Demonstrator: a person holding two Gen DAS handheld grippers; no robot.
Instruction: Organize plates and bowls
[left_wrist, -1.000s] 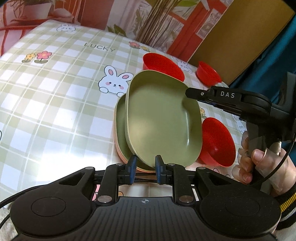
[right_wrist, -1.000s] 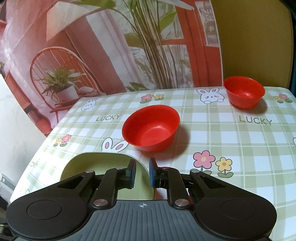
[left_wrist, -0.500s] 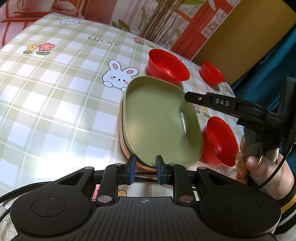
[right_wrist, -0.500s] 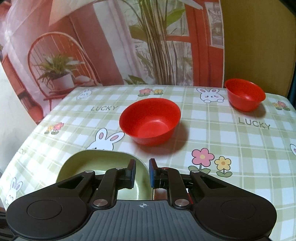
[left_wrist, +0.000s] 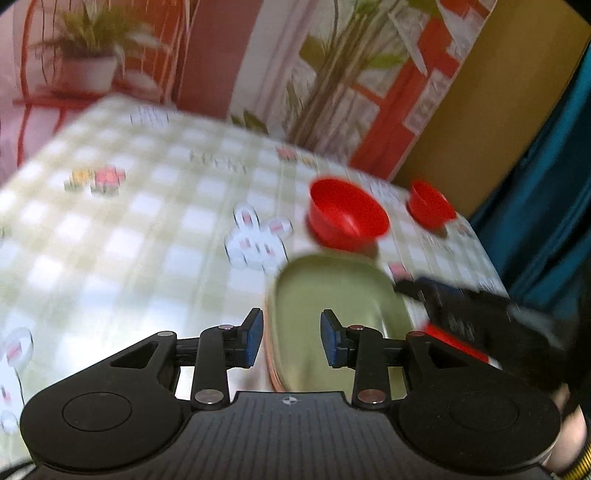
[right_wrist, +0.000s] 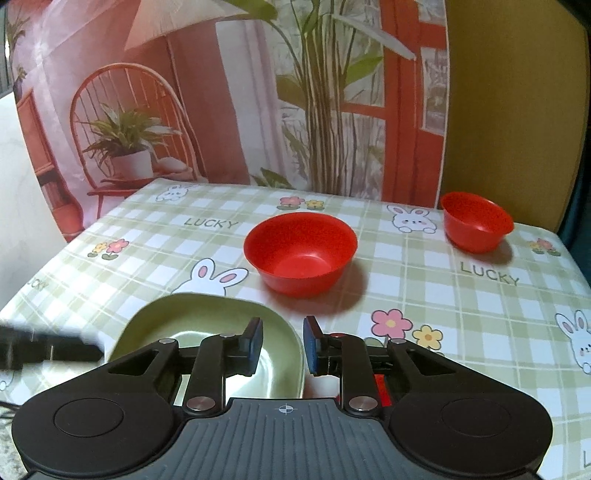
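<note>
A green square plate (left_wrist: 332, 295) lies on top of a stack of plates with a pink rim showing, on the checked tablecloth. My left gripper (left_wrist: 291, 341) is open and empty above the stack's near edge; this view is blurred. The plate also shows in the right wrist view (right_wrist: 207, 325), under my right gripper (right_wrist: 282, 345), which is open a little and empty. A large red bowl (right_wrist: 301, 253) sits behind the plate, a small red bowl (right_wrist: 476, 221) at the far right. A third red bowl (left_wrist: 454, 341) lies partly hidden beside the stack under the right gripper.
The table (right_wrist: 424, 295) carries a green checked cloth with rabbits and flowers. A printed backdrop stands behind it and a yellow-brown panel (right_wrist: 509, 103) at the back right. The table's right edge meets a dark teal curtain (left_wrist: 546, 192).
The left gripper let go of the green plate, which now lies flat on the stack; its jaws opened and it pulled back and up. The right gripper barely moved and opened slightly.
</note>
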